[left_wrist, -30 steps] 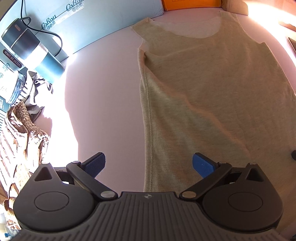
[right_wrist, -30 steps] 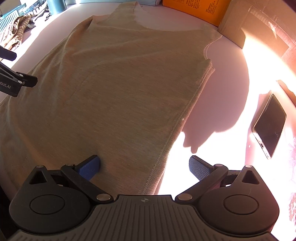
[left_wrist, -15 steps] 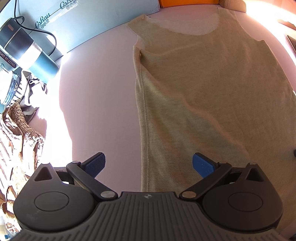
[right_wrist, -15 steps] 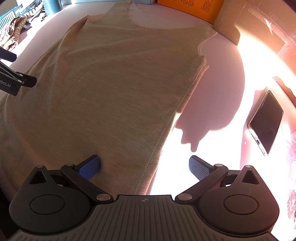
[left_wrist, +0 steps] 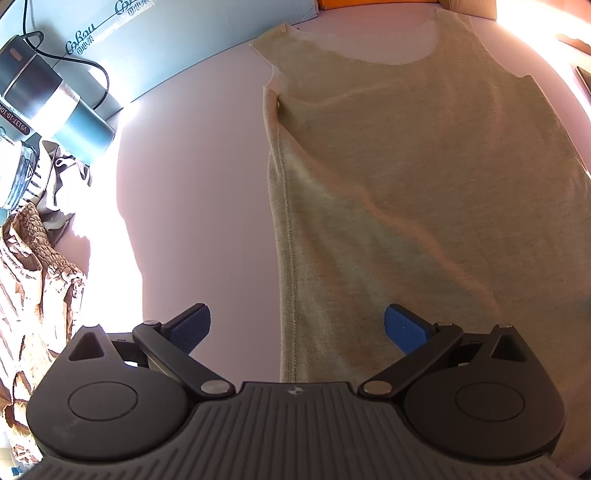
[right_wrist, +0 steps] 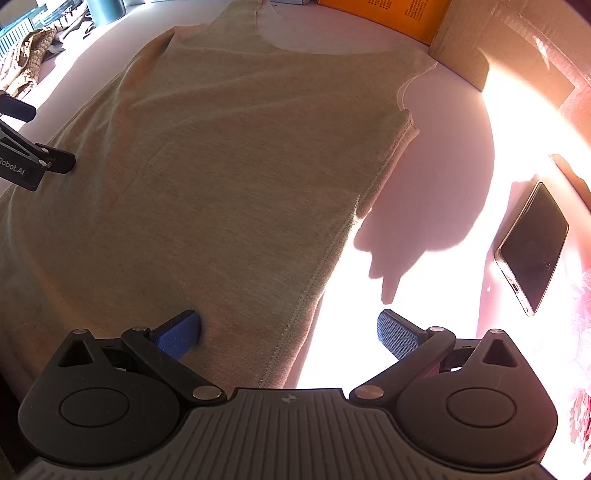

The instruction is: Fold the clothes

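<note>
Beige knit tank top (left_wrist: 424, 177) spread flat on the pale pink desk (left_wrist: 192, 177), neckline at the far end, hem nearest both hand-held grippers.

Far left of the left hand-held gripper (left_wrist: 297, 326): crumpled brown patterned garment (left_wrist: 33, 266); beyond it, teal-and-silver cylinder (left_wrist: 55, 99) lying on its side, label partly legible as "V9137-10-10", black cable attached. Behind that, light blue box (left_wrist: 155, 44) printed "CoRou" with Chinese characters. Left hand-held gripper itself low over the desk, blue pads spread wide, nothing between them, straddling the top's left side seam near the hem, right pad over the fabric, left pad over bare desk.

Seen from the right wrist, left unit's black body at the far left edge, lettered "Robot.AI". Right hand-held gripper (right_wrist: 290, 330) likewise spread wide and holding nothing, straddling the right side seam: left pad over fabric, right pad over sunlit desk. Ahead and to the right, orange box (right_wrist: 391, 18) with small unreadable print, cardboard box (right_wrist: 517, 48), then a dark phone (right_wrist: 532, 247) lying flat on the desk.
</note>
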Action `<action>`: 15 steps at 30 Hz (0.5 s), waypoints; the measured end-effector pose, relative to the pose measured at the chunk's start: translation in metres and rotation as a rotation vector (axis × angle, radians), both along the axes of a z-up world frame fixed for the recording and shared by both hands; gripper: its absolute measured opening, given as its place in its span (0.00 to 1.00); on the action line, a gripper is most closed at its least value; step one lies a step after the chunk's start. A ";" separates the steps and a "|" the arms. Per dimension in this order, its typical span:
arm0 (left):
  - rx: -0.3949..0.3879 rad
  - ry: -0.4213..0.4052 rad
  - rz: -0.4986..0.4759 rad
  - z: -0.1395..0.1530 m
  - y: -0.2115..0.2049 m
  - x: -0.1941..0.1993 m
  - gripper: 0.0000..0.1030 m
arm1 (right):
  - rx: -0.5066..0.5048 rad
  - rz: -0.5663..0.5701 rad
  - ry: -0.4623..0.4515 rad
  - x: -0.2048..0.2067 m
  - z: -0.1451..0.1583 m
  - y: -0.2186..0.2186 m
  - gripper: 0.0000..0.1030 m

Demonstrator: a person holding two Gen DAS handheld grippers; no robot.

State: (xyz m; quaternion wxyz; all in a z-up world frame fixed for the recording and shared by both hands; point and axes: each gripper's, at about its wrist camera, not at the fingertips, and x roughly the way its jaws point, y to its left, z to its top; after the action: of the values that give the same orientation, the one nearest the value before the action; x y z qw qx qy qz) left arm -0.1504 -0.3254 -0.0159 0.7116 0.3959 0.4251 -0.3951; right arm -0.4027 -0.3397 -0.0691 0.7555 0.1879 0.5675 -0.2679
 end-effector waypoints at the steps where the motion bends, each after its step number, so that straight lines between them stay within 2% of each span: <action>1: 0.001 0.001 0.000 0.000 0.000 0.000 0.98 | 0.003 0.002 0.001 0.001 0.000 -0.001 1.00; 12: 0.002 0.024 0.005 -0.003 -0.002 0.008 0.99 | 0.021 0.040 0.024 0.007 0.001 -0.008 1.00; 15: -0.005 0.044 -0.004 -0.002 -0.003 0.013 0.99 | -0.017 0.015 -0.012 0.004 0.007 -0.010 1.00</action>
State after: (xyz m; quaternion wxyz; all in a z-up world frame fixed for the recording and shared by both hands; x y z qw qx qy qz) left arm -0.1377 -0.3280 -0.0177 0.7022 0.3861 0.4389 -0.4064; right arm -0.3988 -0.3496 -0.0623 0.7626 0.1787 0.5619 -0.2661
